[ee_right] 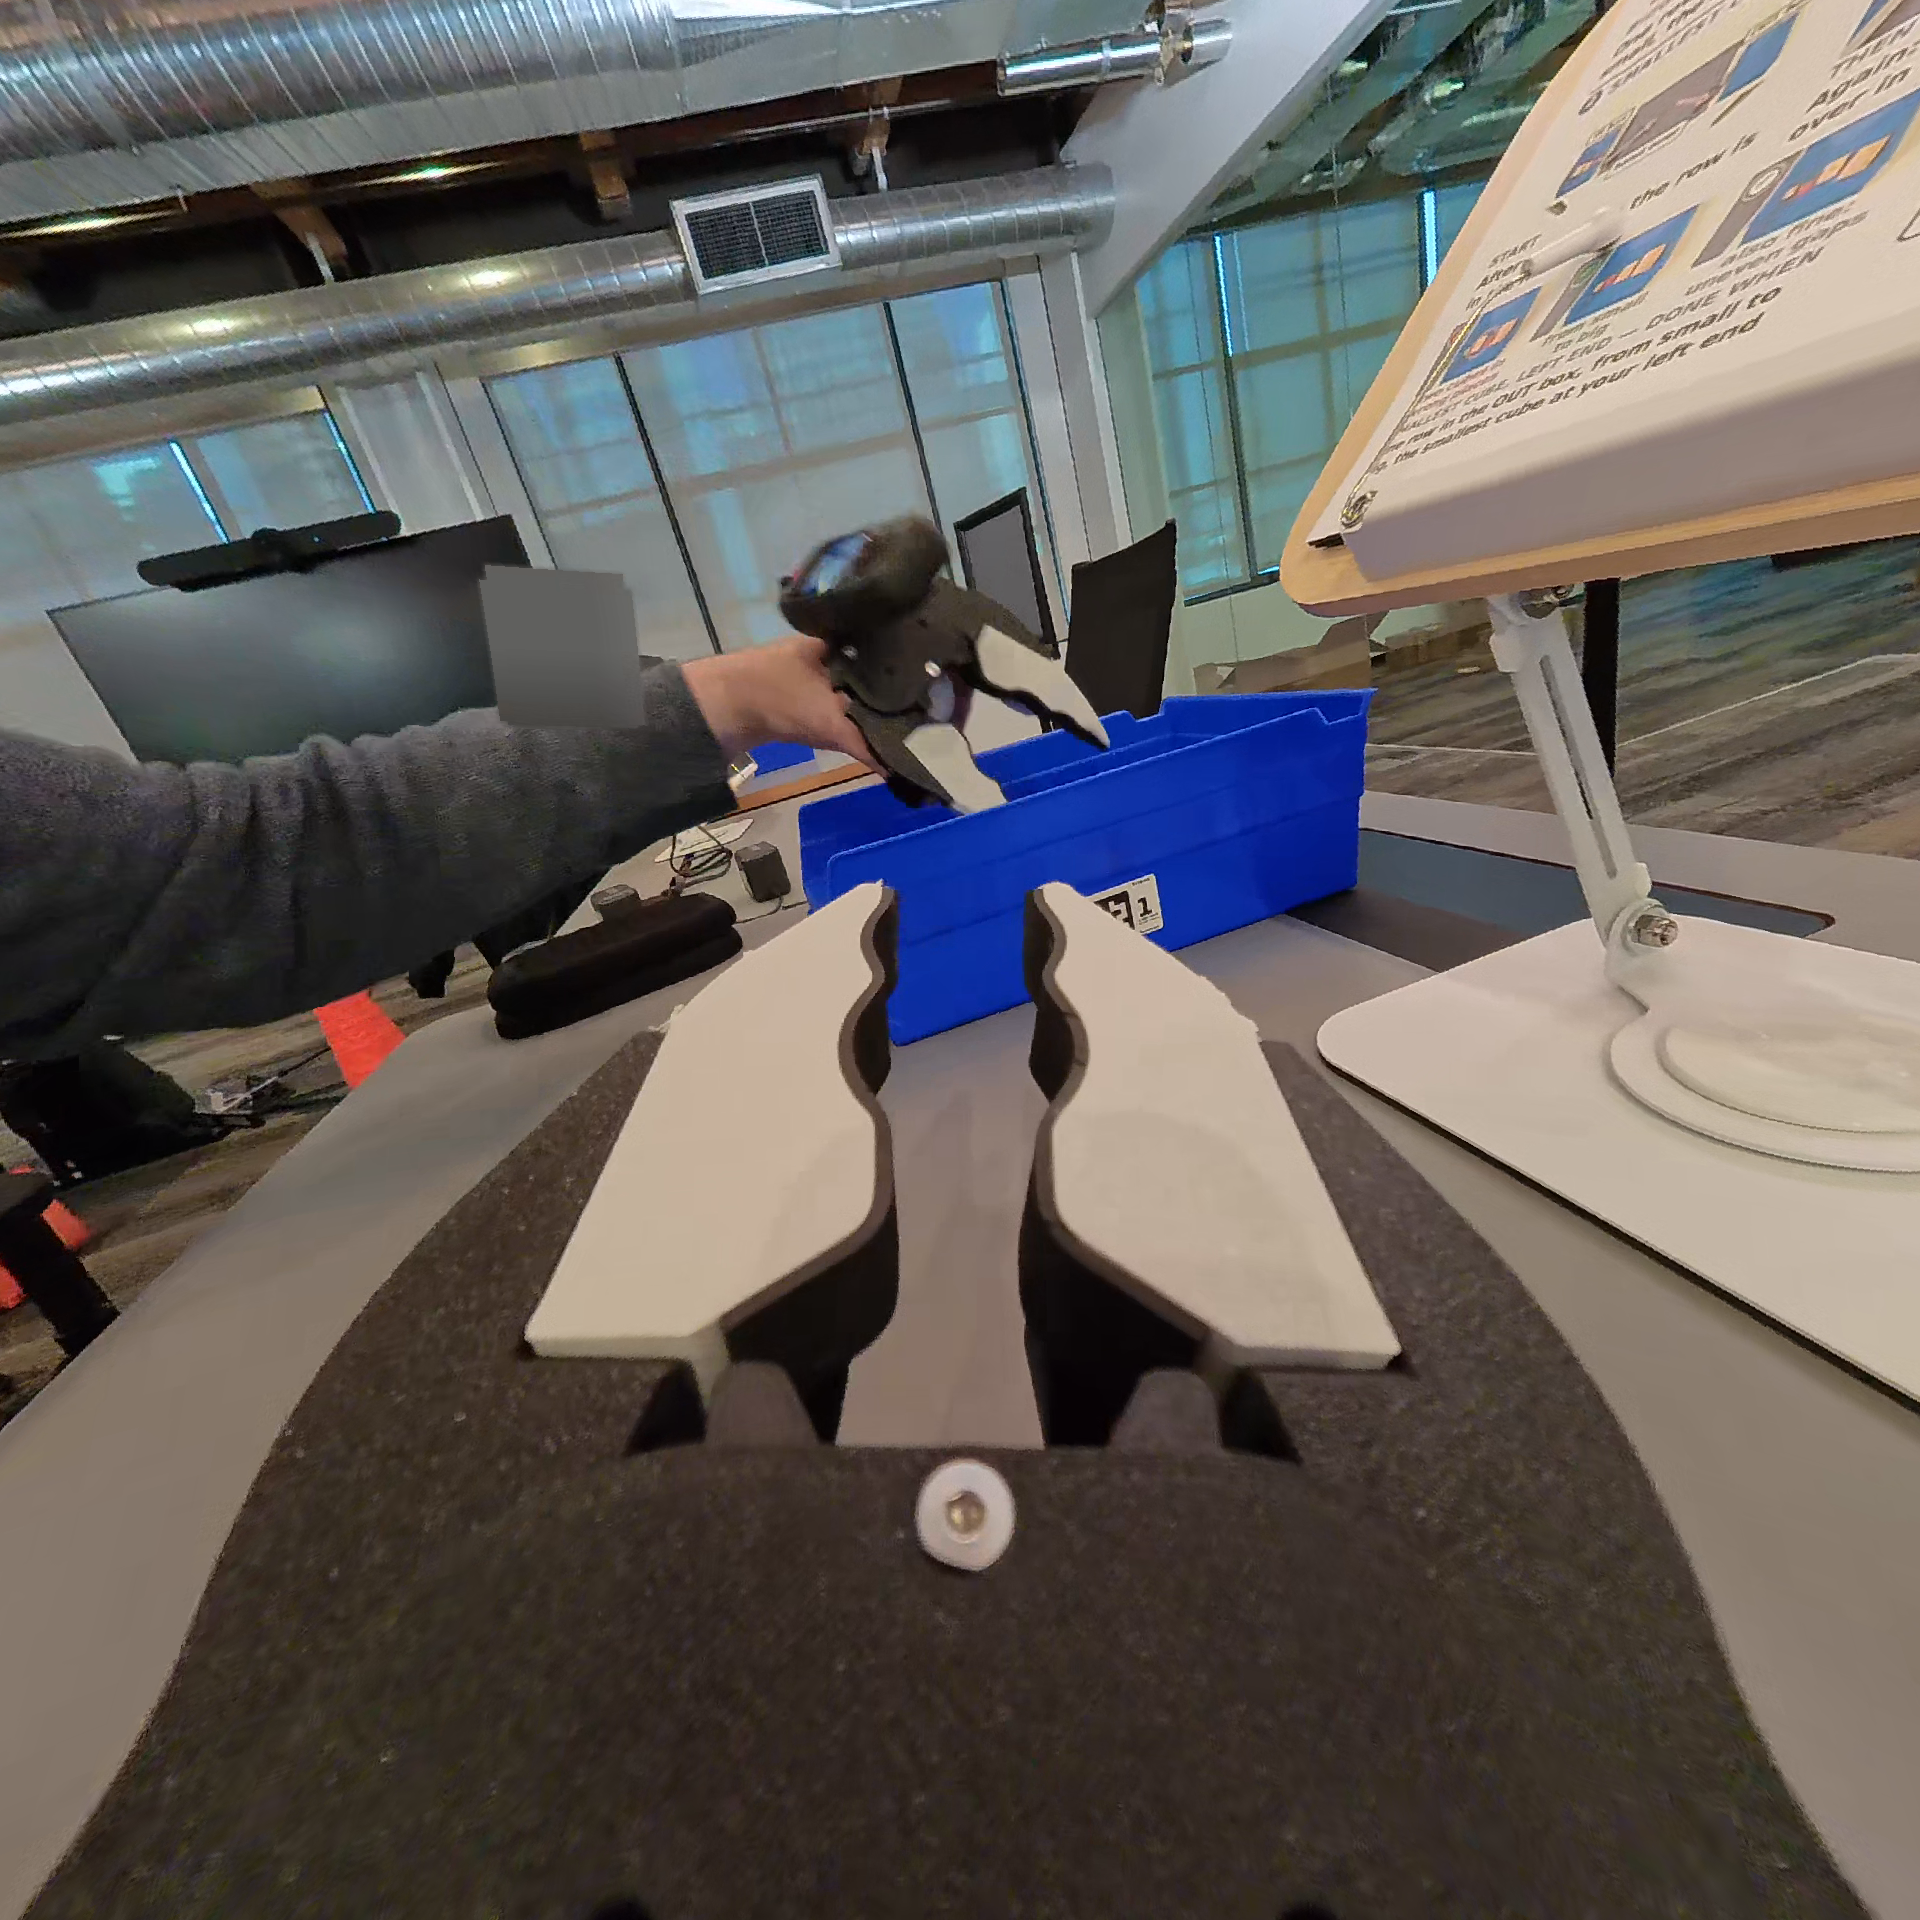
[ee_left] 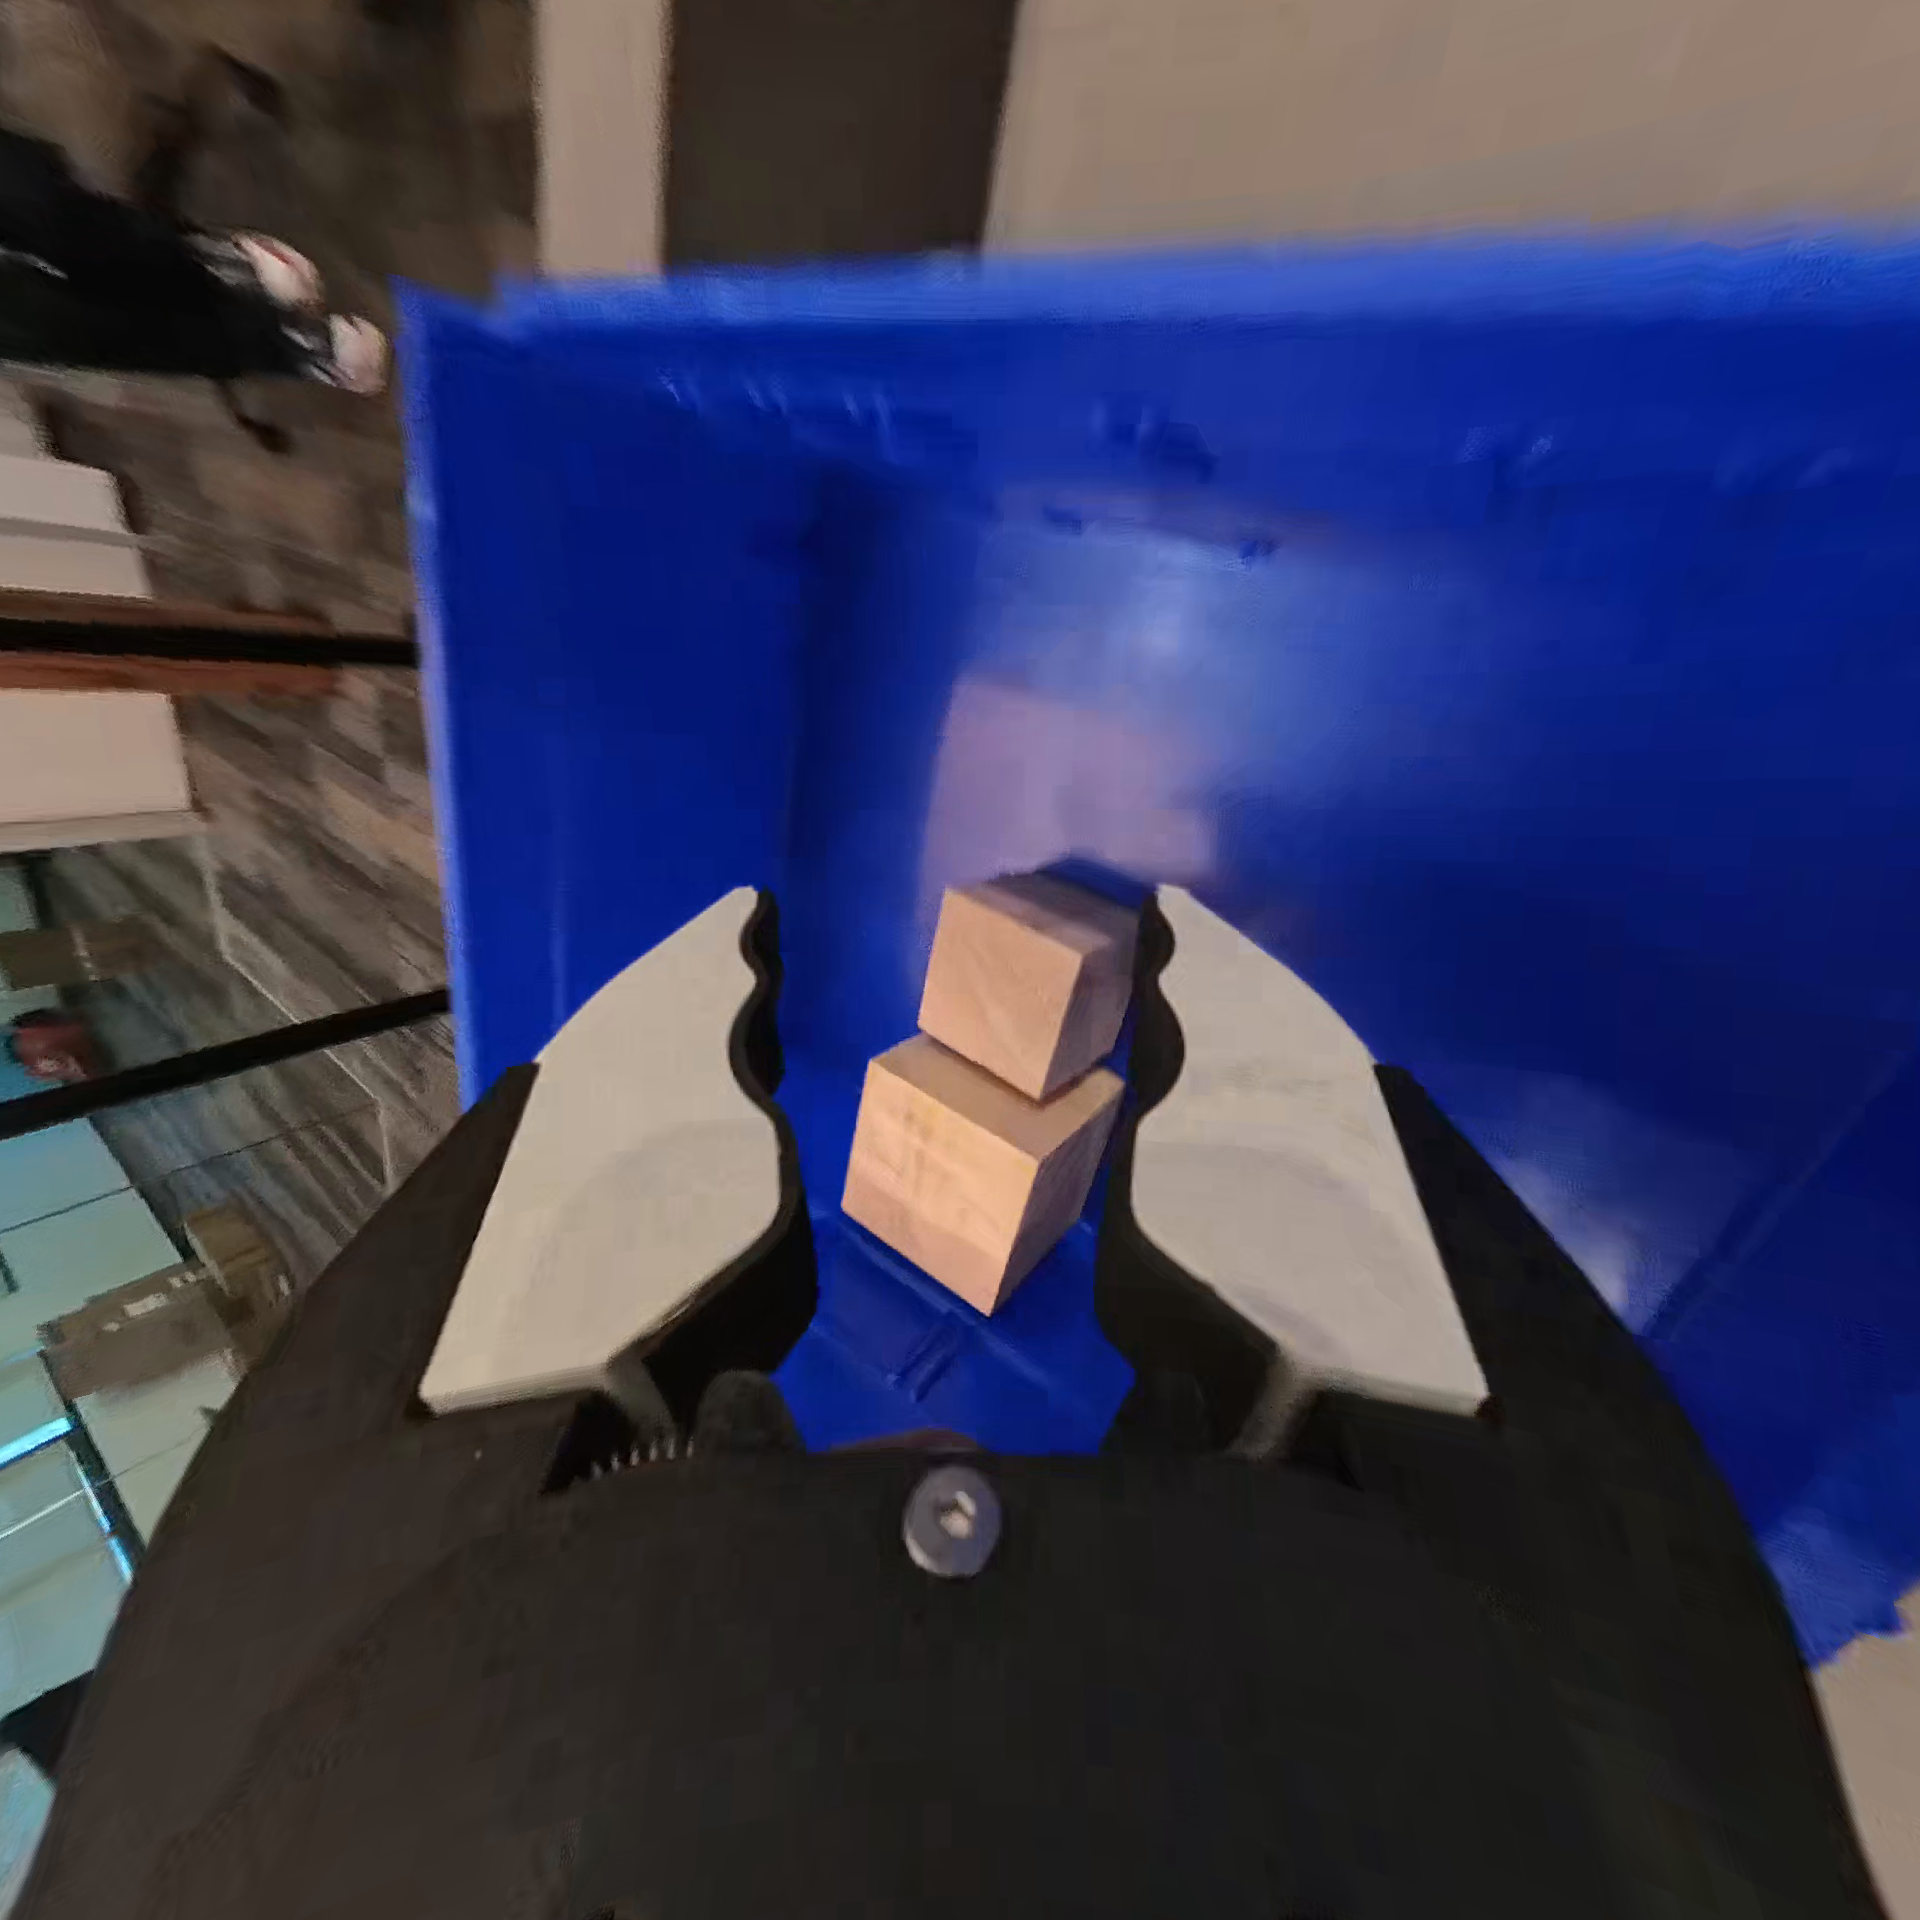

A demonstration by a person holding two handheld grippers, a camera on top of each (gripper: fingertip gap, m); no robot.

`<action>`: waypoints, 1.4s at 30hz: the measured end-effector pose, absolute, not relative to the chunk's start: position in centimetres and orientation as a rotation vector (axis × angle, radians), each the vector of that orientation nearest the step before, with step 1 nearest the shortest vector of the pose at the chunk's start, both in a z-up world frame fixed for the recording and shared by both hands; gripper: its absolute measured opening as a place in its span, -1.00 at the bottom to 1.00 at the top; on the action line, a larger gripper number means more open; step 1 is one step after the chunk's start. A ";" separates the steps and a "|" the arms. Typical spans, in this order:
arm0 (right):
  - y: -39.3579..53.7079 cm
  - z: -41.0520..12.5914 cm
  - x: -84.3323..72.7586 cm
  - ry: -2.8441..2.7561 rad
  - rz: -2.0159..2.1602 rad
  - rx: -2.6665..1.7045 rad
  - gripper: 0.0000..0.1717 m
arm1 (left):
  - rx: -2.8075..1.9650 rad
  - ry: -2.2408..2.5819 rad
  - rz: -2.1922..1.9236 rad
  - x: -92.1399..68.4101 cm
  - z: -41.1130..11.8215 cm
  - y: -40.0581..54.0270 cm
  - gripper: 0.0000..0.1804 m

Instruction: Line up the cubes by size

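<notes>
In the left wrist view my left gripper [ee_left: 954,899] is open inside a blue bin [ee_left: 1455,623]. Two pale wooden cubes lie between its fingers. The smaller cube [ee_left: 1023,987] sits tilted, close against the right finger [ee_left: 1226,1039], and the left pad stands well clear of it. The larger cube [ee_left: 966,1184] lies nearer to me on the bin floor. A blurred pale shape [ee_left: 1070,769] lies farther in. In the right wrist view my right gripper [ee_right: 961,904] is open a little with nothing between its pads, above the grey table [ee_right: 1455,1558], facing the bin [ee_right: 1195,831]. The left gripper [ee_right: 1039,769] reaches into it.
A person's sleeved arm [ee_right: 364,831] holds the left gripper. A white stand [ee_right: 1662,1091] carrying an instruction board [ee_right: 1662,260] stands at the right. A black case [ee_right: 613,961] lies left of the bin. The bin has a label [ee_right: 1132,909] on its near wall. My hands' fingertips stand some 35 cm from each other.
</notes>
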State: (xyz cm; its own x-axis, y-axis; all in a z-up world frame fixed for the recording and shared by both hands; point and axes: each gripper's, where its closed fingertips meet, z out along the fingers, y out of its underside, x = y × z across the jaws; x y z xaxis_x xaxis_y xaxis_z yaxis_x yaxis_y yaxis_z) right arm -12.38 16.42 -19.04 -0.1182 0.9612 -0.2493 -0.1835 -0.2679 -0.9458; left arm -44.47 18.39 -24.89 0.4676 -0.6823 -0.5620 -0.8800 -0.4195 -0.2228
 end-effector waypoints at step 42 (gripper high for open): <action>17.1 -18.5 -12.0 -0.928 1.647 -1.216 -0.68 | -1.899 1.141 0.545 -37.0 -13.6 17.4 -0.46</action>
